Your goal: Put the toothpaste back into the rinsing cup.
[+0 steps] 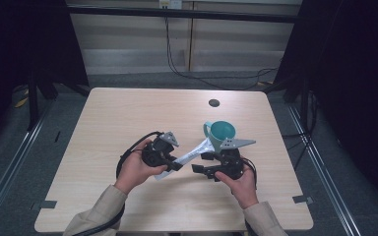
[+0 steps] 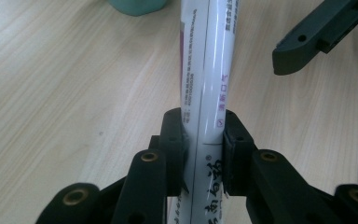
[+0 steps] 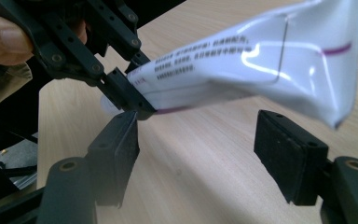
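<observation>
A white tube (image 1: 193, 153) with purple print is clamped near its cap end by my left gripper (image 1: 174, 164), which is shut on it; its flat crimped end points toward a teal mug (image 1: 221, 133). In the left gripper view both pads squeeze the tube (image 2: 207, 70), and my left gripper (image 2: 204, 135) holds it above the wood. My right gripper (image 1: 202, 162) faces the left one, open. In the right gripper view the tube (image 3: 261, 70) hangs just beyond and above my right gripper (image 3: 200, 149), whose pads (image 3: 289, 149) touch nothing.
The light wooden table (image 1: 128, 113) has a small dark round hole (image 1: 214, 103) near its far edge. The mug stands just behind the right gripper. Black frames and cables lie on the floor around the table.
</observation>
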